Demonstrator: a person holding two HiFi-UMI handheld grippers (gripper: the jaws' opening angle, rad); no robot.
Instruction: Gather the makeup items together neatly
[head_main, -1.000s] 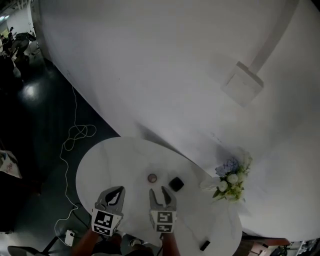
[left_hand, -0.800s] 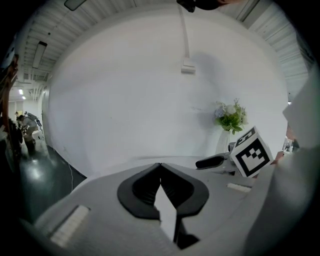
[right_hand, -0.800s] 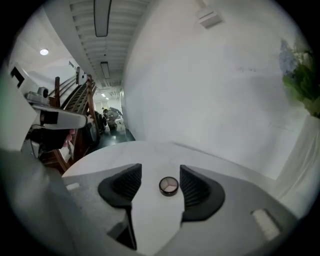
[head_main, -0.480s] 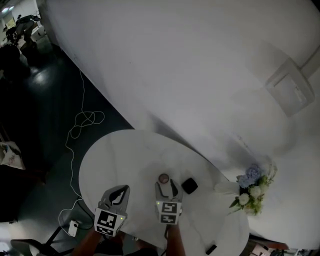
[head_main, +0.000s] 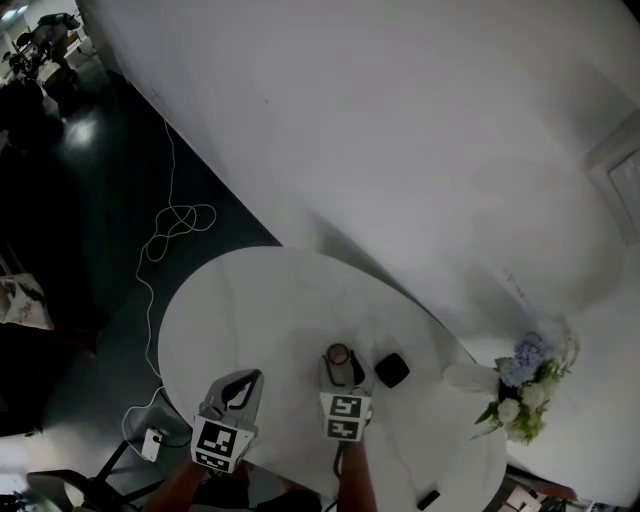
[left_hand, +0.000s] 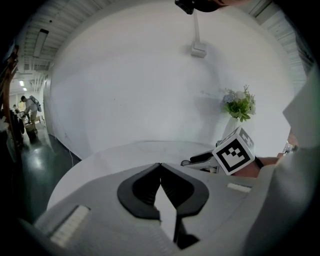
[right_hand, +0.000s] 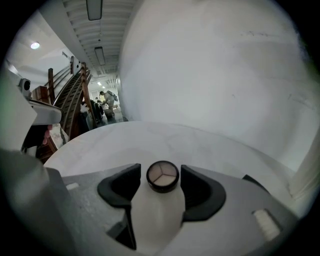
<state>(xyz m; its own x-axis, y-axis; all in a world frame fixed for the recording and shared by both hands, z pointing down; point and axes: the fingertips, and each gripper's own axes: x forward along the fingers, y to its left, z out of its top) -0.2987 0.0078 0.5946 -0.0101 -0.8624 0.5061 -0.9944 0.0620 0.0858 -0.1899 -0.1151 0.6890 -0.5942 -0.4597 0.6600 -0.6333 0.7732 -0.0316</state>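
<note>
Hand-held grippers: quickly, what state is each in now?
Left hand-held gripper: closed, empty.
Right hand-held gripper: open, jaws just been opening, round compact between them, ungripped.

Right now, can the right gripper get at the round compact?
Likely yes. The right gripper has just been opening its jaws; they stand apart either side of the round compact, not pressing it.
</note>
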